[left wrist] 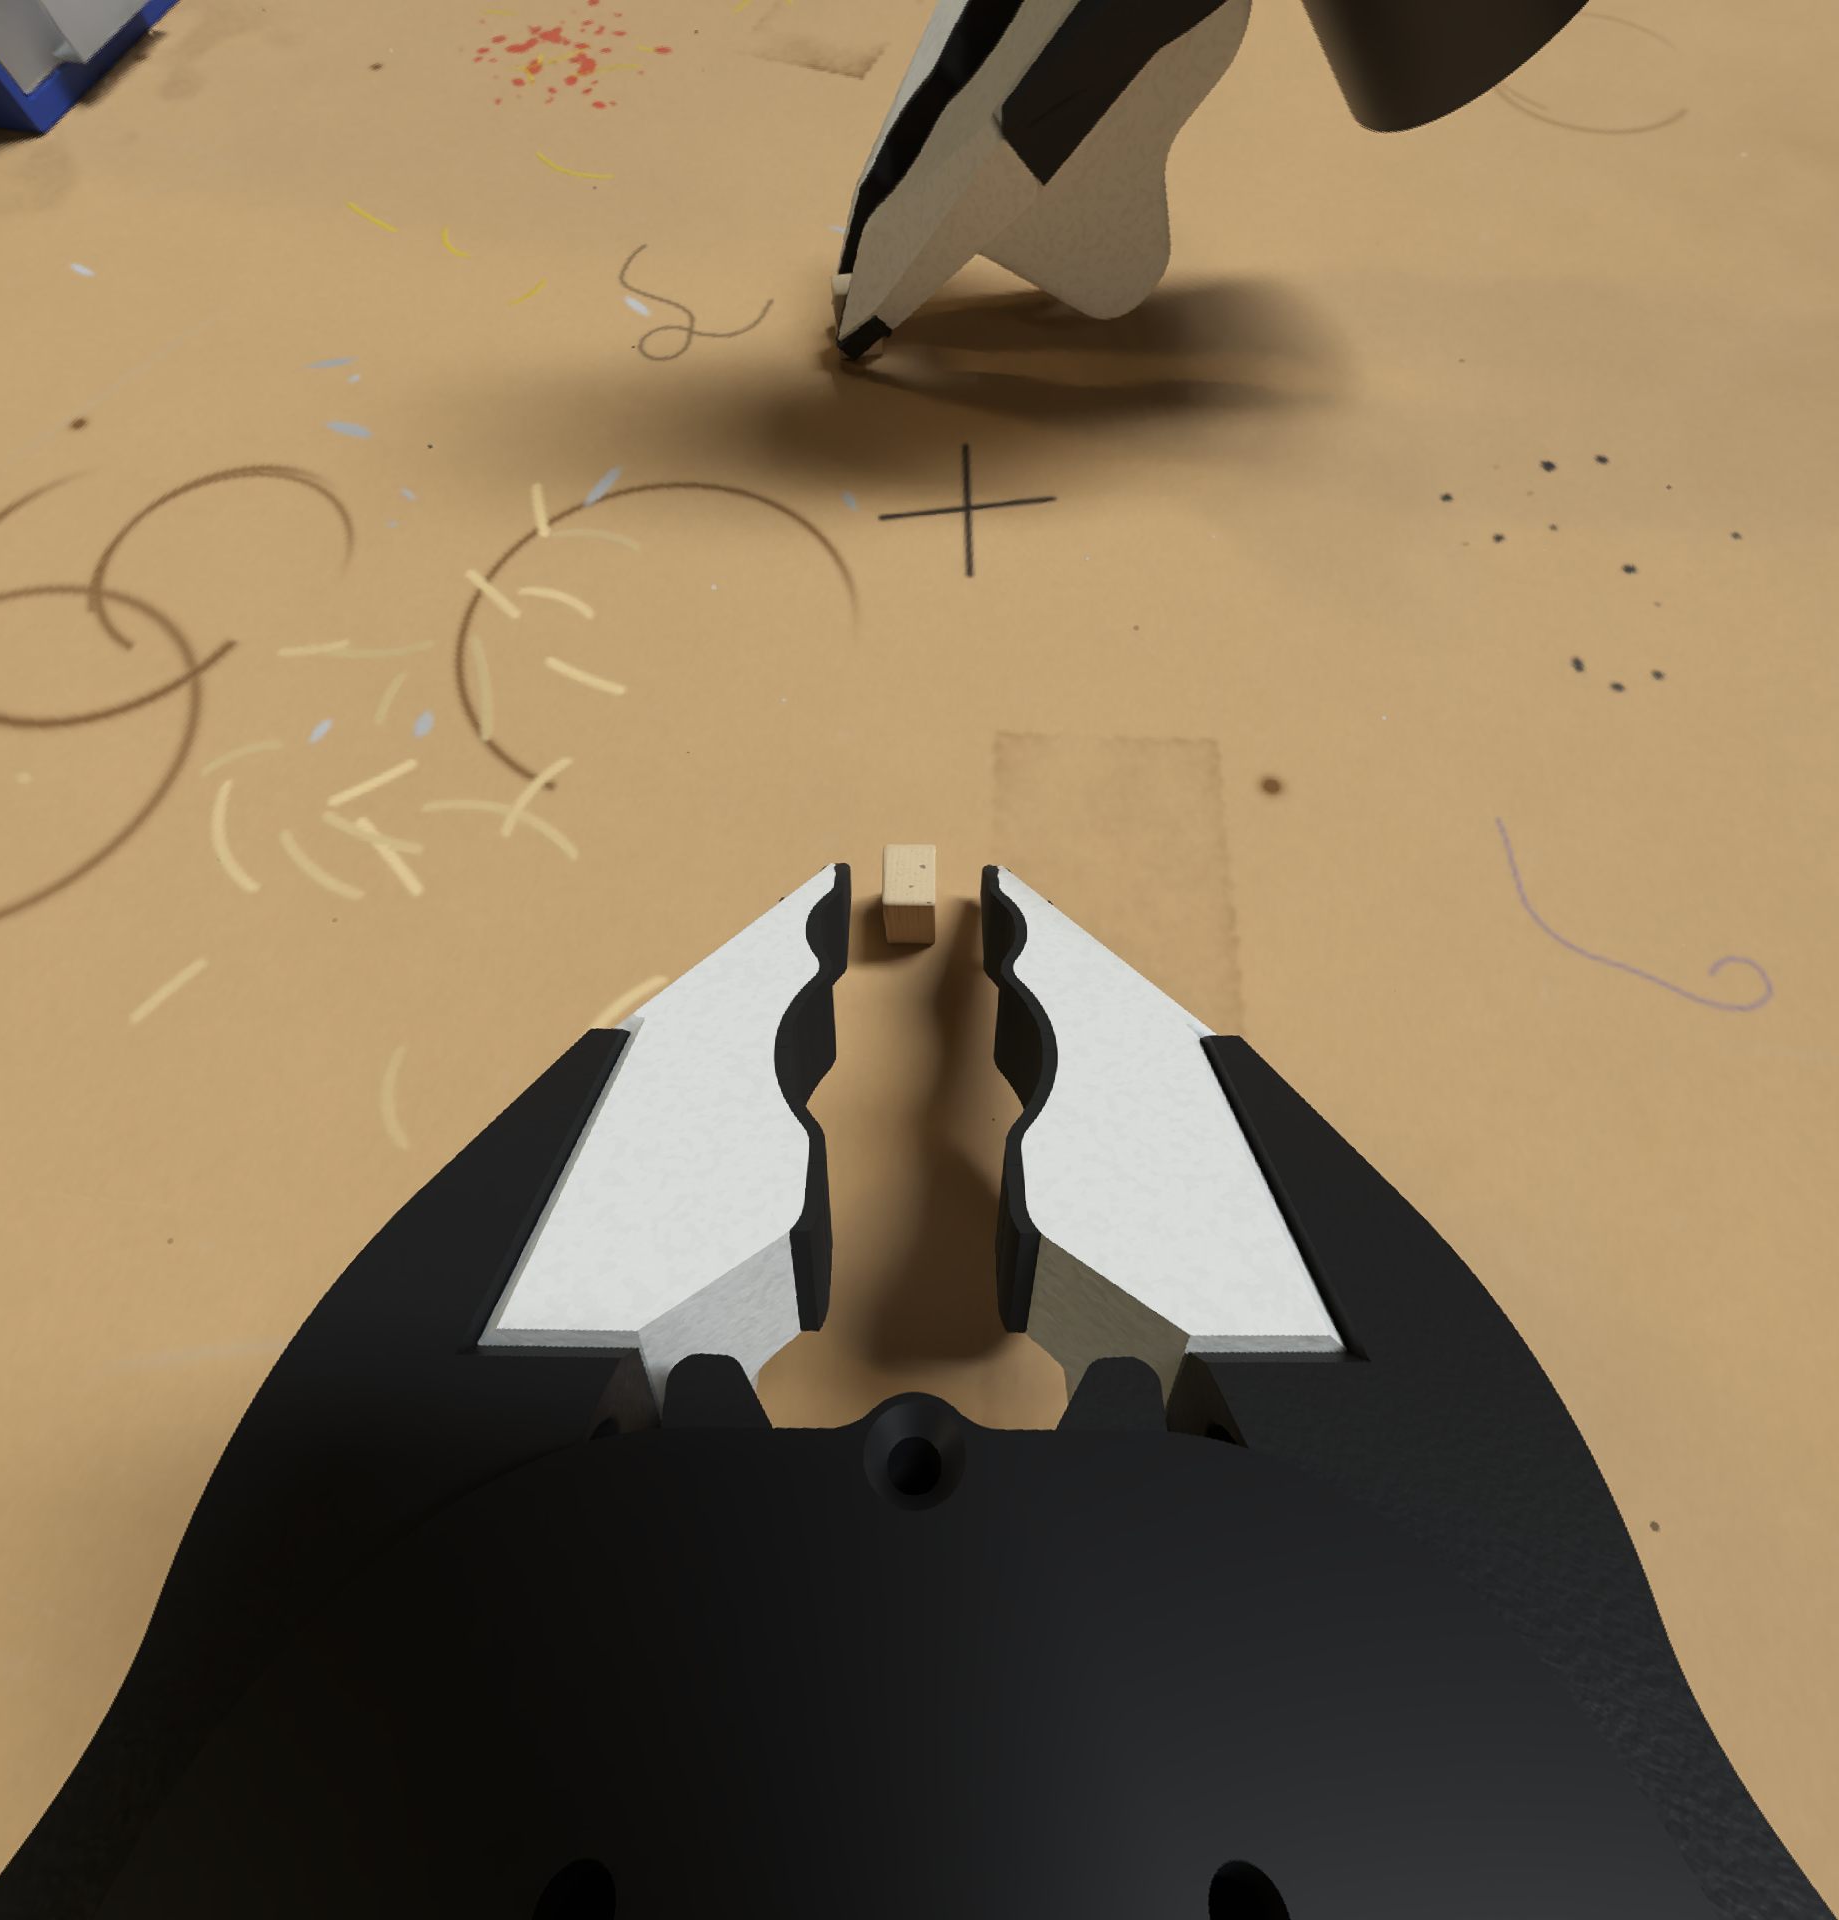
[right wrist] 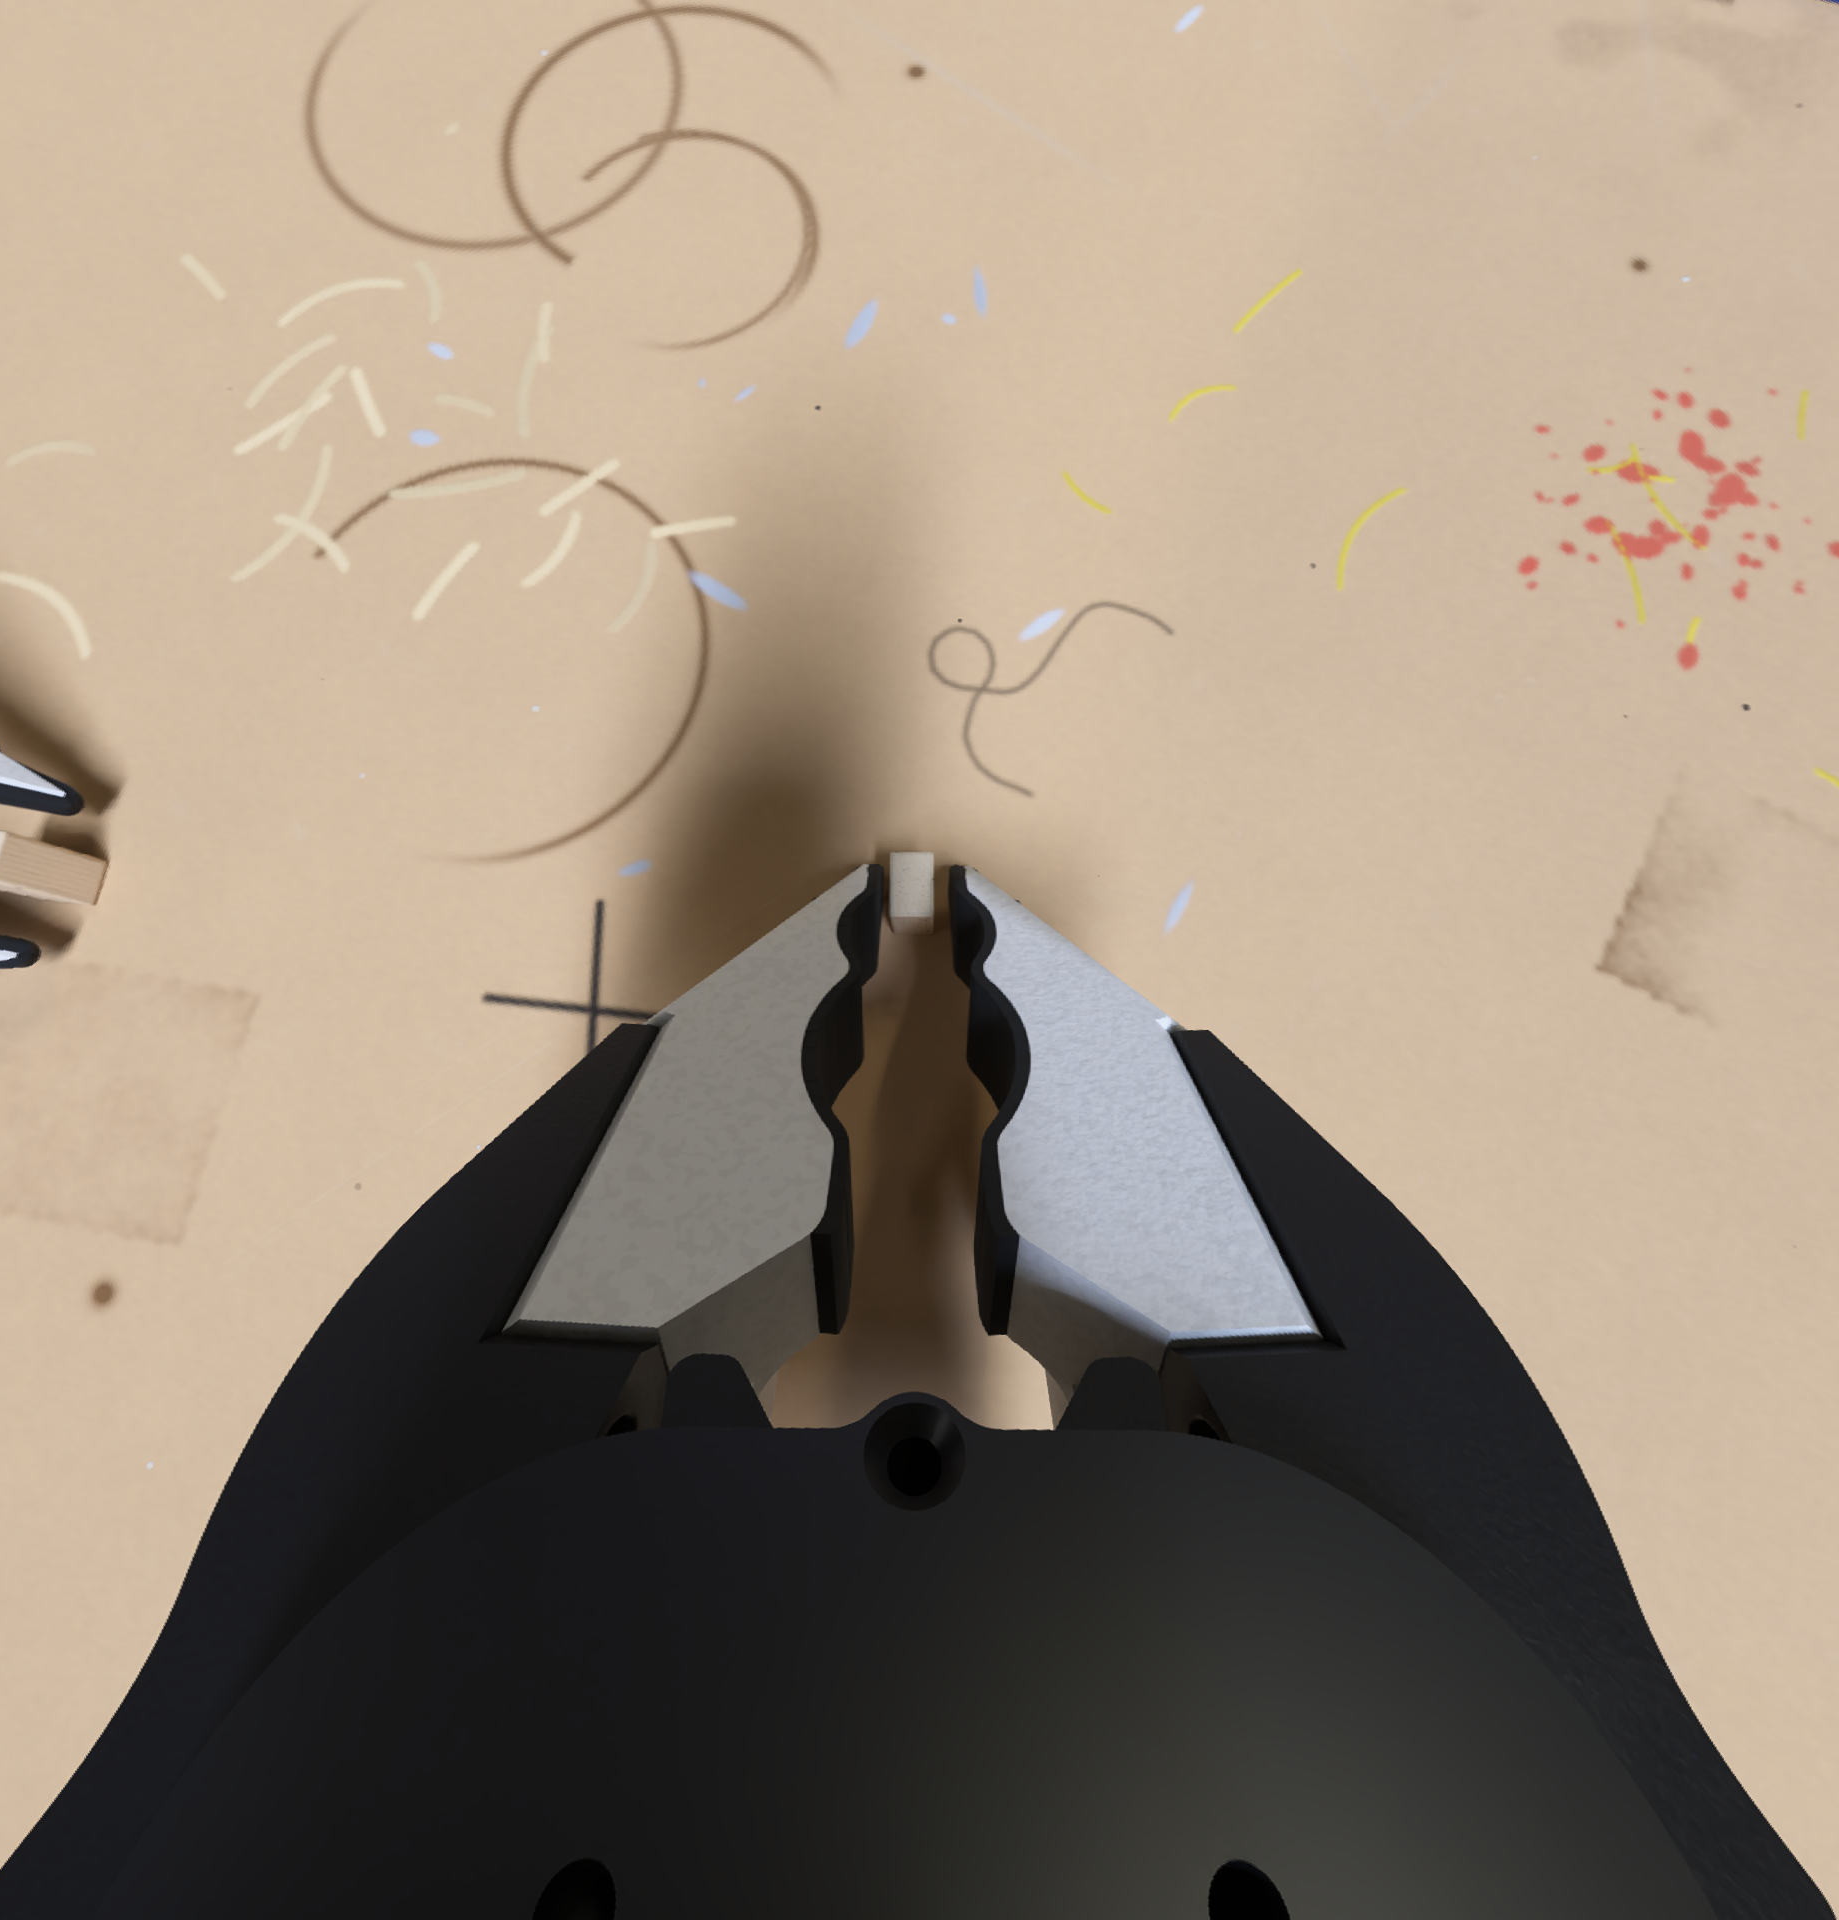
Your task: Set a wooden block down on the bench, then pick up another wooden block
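A small light wooden block [left wrist: 909, 894] rests on the tan bench [left wrist: 1310, 623]. My left gripper [left wrist: 915, 883] is open around it, with a clear gap on each side. The block also shows at the left edge of the right wrist view [right wrist: 42, 868], between the left gripper's fingertips [right wrist: 32, 795]. A second, paler small block [right wrist: 911, 899] rests on the bench between the tips of my right gripper [right wrist: 915, 894]. Its jaws stand narrowly apart, with a thin gap on each side of the block. In the left wrist view the right gripper [left wrist: 858, 338] is tilted down, its tips at the bench.
A blue bin [left wrist: 32, 62] sits at the far left corner. The bench carries flat marks only: brown rings, pale shavings, a red spatter [right wrist: 1684, 499], a black cross [left wrist: 967, 507] between the two grippers, and faint stained patches.
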